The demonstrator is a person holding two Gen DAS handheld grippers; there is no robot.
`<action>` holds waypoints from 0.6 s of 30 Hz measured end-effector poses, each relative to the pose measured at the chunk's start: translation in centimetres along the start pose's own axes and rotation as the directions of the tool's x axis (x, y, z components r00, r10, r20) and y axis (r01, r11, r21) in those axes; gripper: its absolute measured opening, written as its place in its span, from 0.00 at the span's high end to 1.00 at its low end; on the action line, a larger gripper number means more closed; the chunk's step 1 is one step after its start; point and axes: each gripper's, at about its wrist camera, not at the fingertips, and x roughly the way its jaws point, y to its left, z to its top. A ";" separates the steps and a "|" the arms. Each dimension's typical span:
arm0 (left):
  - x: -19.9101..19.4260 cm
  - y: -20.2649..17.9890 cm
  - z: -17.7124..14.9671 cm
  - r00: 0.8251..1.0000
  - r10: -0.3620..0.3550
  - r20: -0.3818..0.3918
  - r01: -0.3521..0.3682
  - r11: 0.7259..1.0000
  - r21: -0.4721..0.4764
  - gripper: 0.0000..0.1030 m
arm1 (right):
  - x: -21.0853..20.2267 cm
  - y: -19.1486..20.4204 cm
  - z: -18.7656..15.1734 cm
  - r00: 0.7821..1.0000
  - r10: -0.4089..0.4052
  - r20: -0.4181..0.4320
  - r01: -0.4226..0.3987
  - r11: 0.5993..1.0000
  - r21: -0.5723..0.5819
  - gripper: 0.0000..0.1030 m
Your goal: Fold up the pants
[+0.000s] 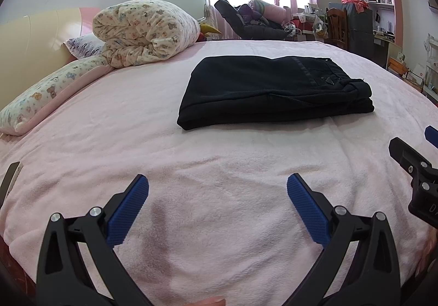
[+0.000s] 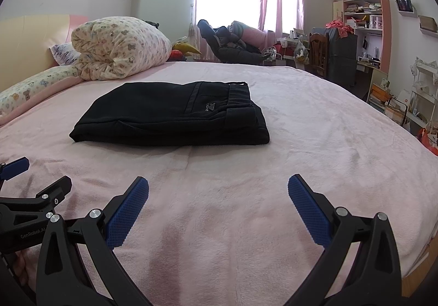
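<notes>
The pants (image 1: 273, 92) lie folded in a flat black stack on the bed (image 1: 109, 142), well ahead of both sets of fingers, long axis running across them. From the left gripper (image 1: 217, 207) the stack sits ahead and right; from the right gripper (image 2: 217, 207), ahead and left. Both are spread wide and hold nothing. Neither looks clearly nearer; folding looks done.

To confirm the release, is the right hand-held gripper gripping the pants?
No, the right hand-held gripper is open, short of the folded pants.
</notes>
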 end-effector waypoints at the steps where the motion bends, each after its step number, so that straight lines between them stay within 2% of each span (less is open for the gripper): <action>1: 0.0 0.0 0.0 1.000 0.000 0.000 0.000 1.000 0.000 0.02 | 0.0 -0.1 -0.1 1.000 0.001 0.000 -0.001 1.000 -0.001 0.01; 18: 0.0 0.0 0.0 1.000 0.000 0.000 0.000 1.000 0.001 0.02 | 0.1 -0.1 -0.1 1.000 0.002 -0.002 -0.002 1.000 -0.001 0.01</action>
